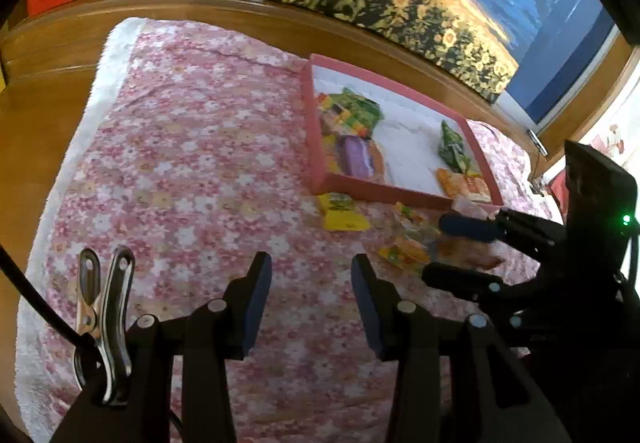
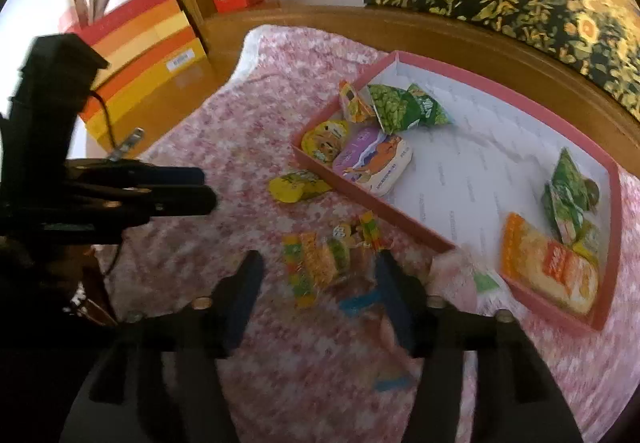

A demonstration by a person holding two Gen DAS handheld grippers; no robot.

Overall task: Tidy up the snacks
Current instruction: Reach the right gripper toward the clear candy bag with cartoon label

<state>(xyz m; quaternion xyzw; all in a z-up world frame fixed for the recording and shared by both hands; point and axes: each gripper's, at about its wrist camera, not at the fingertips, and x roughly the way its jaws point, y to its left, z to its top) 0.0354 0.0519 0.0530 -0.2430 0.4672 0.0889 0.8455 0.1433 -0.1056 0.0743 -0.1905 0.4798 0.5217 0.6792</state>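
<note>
Both grippers are spread wide with nothing between the fingers: the left gripper (image 1: 312,283) hangs over bare floral blanket (image 1: 192,171), while the right gripper (image 2: 316,283) sits low over the loose pile of small snack packets (image 2: 320,259) lying on the blanket just outside the near wall of the pink tray (image 2: 400,217). The tray already holds green packets (image 2: 400,107), a purple pack (image 2: 372,159), a yellow round pack (image 2: 324,139) and an orange bag (image 2: 548,271); another yellow packet (image 2: 298,185) lies outside it, touching or nearly touching the tray wall. Risks as I see them: 1) the loose pile is several thin wrappers overlapping, so closing here likely pinches 2 or more, or only a wrapper edge that slips out on the lift. 2) The blanket is soft, so pressing down could bunch fabric into the pads and drag neighbouring packets. 3) The right finger is close to the tray's near wall and a pale packet (image 2: 460,275) beside it; a sideways sweep could shove the tray or flip that packet. 4) The right wrist view is motion-blurred around the pile, so exact packet edges can't be read; the alignment is a guess. 5) The 2 grippers are near each other, so crossing paths toward the tray risks a knock.
</note>
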